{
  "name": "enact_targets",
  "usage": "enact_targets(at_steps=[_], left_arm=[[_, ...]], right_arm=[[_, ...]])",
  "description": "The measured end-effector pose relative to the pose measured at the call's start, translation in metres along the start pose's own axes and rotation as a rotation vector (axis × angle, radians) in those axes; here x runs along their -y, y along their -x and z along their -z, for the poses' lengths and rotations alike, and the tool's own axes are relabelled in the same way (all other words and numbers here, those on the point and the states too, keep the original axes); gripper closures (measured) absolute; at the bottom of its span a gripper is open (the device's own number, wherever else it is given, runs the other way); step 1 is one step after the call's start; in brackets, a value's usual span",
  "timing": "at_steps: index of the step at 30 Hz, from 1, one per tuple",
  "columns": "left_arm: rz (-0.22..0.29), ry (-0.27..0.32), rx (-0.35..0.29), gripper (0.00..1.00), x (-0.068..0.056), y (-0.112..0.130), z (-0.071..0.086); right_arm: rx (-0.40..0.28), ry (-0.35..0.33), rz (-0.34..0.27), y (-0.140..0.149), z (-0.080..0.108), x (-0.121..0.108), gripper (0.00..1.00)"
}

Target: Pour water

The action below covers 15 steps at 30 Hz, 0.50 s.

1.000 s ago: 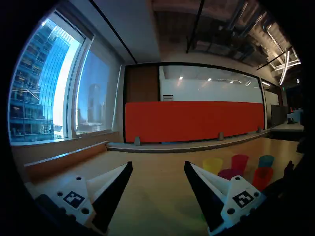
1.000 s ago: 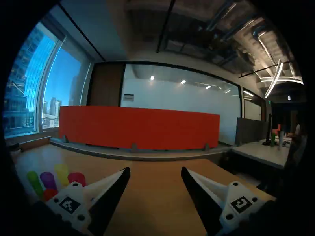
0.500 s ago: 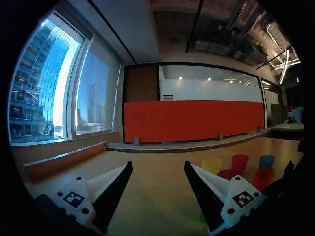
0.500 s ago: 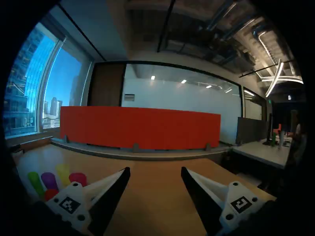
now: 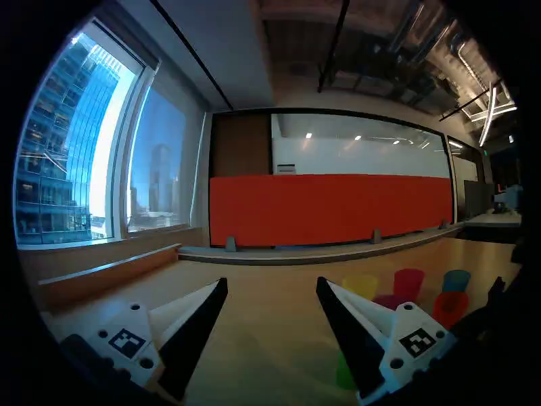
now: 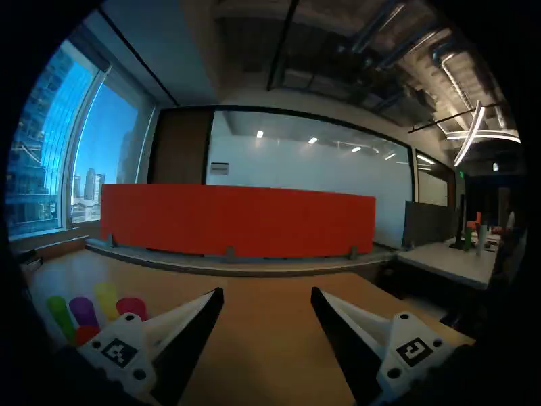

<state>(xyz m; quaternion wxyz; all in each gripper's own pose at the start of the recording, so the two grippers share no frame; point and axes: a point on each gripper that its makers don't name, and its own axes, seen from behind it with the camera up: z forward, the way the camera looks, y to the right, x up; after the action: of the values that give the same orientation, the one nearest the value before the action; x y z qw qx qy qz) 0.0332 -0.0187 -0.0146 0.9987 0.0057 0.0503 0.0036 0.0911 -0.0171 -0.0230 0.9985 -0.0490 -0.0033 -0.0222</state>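
Note:
Several coloured plastic cups stand in a cluster on the wooden table (image 5: 270, 318). In the left gripper view they sit right of my left gripper (image 5: 270, 287): a yellow cup (image 5: 360, 286), a pink cup (image 5: 408, 282), a blue cup (image 5: 456, 279) and an orange cup (image 5: 448, 308), with a green cup (image 5: 345, 372) low beside the right finger. My left gripper is open and holds nothing. In the right gripper view the cups stand at the far left: green cup (image 6: 61, 316), purple cup (image 6: 84, 310), yellow cup (image 6: 107, 300), pink cup (image 6: 132, 307). My right gripper (image 6: 267, 294) is open and holds nothing.
A long orange partition (image 5: 324, 208) runs along the table's far edge, with a glass wall behind it. Tall windows (image 5: 74, 155) line the left side. Another desk (image 6: 453, 260) with small items stands to the right in the right gripper view.
The left gripper view has shifted slightly, so the cups sit a little lower and a green cup now shows by the right finger. The right gripper has barely moved.

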Motion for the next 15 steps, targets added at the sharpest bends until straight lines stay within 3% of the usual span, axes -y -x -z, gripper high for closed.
enact_targets(at_steps=[15], left_arm=[[0.015,-0.008,0.000,0.03,-0.0075,0.0040,-0.0016]], right_arm=[[-0.002,0.008,0.001,-0.0006,0.0009,-0.0049,0.00]])
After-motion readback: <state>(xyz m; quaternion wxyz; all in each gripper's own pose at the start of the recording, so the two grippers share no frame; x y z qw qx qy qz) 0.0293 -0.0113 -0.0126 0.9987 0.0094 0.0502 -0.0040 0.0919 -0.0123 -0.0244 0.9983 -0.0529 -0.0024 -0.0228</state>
